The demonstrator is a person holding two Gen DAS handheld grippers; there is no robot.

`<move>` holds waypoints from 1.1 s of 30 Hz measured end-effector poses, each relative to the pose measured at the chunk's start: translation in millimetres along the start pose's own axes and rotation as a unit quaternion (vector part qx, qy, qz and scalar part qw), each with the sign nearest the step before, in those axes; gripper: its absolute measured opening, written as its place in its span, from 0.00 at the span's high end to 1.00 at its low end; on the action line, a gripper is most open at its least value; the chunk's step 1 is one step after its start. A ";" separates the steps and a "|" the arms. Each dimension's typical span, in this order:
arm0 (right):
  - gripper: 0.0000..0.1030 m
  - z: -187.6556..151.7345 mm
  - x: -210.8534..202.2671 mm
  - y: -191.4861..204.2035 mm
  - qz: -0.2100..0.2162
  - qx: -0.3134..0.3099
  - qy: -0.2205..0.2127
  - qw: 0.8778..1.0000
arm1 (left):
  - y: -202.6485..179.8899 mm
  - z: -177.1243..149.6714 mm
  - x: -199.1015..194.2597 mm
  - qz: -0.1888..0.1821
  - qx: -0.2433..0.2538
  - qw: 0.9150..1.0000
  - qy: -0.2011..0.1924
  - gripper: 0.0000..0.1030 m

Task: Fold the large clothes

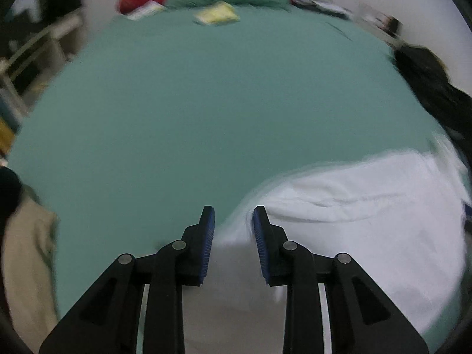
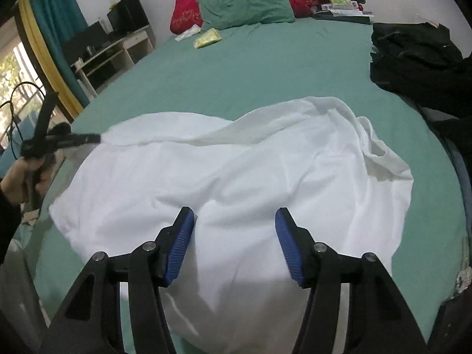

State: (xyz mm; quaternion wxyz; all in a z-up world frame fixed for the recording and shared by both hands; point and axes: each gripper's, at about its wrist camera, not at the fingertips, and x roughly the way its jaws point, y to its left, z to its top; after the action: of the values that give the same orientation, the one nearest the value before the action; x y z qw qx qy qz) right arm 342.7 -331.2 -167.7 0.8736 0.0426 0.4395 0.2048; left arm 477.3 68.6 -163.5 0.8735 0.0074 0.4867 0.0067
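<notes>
A large white garment (image 2: 236,171) lies rumpled on the green bed sheet (image 2: 265,67), spread across the near half of the bed. It also shows in the left wrist view (image 1: 368,206), blurred, at the lower right. My right gripper (image 2: 234,221) is open, hovering just above the garment's near part, holding nothing. My left gripper (image 1: 233,221) is open over the garment's left edge with nothing between its pads. In the right wrist view the left gripper (image 2: 97,138) sits at the garment's far left corner, held by a hand.
A green pillow (image 2: 247,3) and red pillows (image 2: 191,8) lie at the head of the bed. A yellow packet (image 2: 208,37) lies on the sheet. A black garment pile (image 2: 419,56) sits at the right edge. Shelves (image 2: 112,50) stand left of the bed.
</notes>
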 end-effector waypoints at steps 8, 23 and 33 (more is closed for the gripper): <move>0.20 -5.0 -27.7 -18.5 -0.089 0.011 -0.050 0.995 | 46.1 -12.8 -51.0 -0.015 -0.068 0.997 -0.041 0.60; 0.20 -27.6 -34.3 -56.4 -0.122 0.085 -0.062 0.987 | 4.9 -20.7 3.5 -0.014 0.021 0.999 0.035 0.60; 0.20 -51.9 -61.6 -74.0 -0.134 0.151 -0.057 0.978 | 68.5 -45.0 -32.0 -0.037 -0.141 0.989 -0.003 0.44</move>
State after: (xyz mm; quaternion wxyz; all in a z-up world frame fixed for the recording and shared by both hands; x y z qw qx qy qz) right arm 293.0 -428.6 -172.0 0.9001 0.1262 0.4168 0.0141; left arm 421.8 136.8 -158.7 0.8671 -0.1339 0.4778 0.0431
